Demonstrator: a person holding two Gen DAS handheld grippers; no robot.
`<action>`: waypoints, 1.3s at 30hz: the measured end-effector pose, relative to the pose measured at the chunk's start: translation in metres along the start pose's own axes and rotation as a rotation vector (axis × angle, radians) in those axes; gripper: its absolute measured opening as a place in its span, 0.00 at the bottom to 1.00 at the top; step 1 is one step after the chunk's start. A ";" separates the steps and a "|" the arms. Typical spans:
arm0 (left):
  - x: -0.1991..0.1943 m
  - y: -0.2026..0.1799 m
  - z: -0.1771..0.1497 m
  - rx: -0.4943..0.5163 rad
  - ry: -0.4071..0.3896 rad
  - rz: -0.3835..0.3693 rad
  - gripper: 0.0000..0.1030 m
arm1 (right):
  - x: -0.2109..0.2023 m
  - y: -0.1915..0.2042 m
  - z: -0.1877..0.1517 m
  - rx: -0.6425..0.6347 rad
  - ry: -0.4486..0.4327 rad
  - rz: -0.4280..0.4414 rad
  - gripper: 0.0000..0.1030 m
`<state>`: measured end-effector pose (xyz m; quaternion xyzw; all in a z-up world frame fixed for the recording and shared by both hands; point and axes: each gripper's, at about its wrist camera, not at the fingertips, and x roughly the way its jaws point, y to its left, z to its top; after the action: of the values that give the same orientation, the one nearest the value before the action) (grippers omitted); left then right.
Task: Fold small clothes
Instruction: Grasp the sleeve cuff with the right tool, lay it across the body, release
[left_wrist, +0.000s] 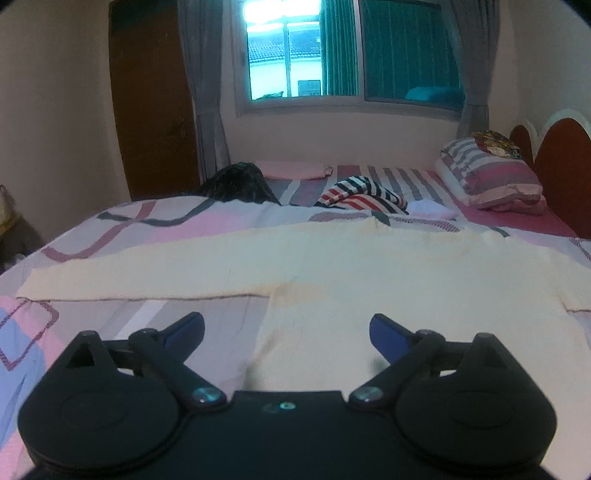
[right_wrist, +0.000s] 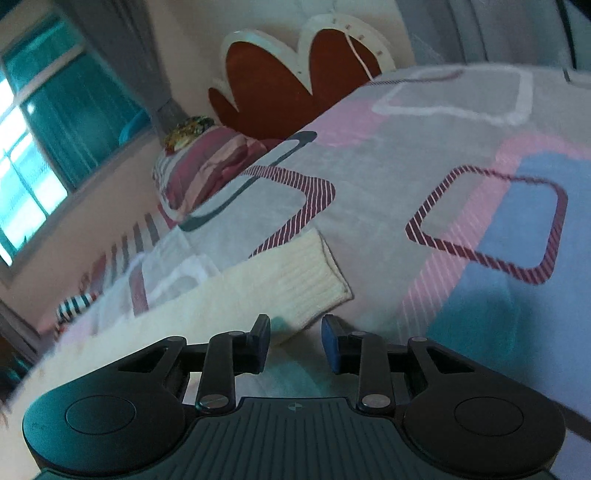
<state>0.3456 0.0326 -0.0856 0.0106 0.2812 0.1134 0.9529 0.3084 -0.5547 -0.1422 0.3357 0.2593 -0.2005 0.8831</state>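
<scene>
Lying flat across a patterned bedspread (left_wrist: 184, 221), a cream sweater (left_wrist: 369, 266) stretches its sleeves sideways, body toward the viewer. The left gripper (left_wrist: 287, 328), jaws spread wide and empty, hovers over the body's left edge. The right gripper (right_wrist: 295, 341), jaws partly closed with nothing pinched, sits just short of the ribbed sleeve cuff (right_wrist: 314, 280), nearer to it.

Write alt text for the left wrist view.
A cream long-sleeved top lies spread flat on a patterned bedspread, the open left gripper poised over its lower edge. Behind lie a striped garment and a pillow.
</scene>
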 end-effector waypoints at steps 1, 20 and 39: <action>0.000 0.000 -0.001 0.004 0.003 0.000 0.93 | 0.001 -0.002 0.001 0.022 0.001 0.011 0.31; 0.045 0.039 0.037 -0.061 0.183 -0.099 0.97 | 0.005 0.062 0.002 -0.216 -0.013 -0.011 0.04; 0.065 0.035 0.055 -0.104 0.148 -0.186 0.77 | 0.029 0.319 -0.198 -0.686 0.153 0.451 0.04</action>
<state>0.4211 0.0834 -0.0712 -0.0734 0.3442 0.0395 0.9352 0.4355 -0.2003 -0.1300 0.0842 0.2958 0.1216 0.9437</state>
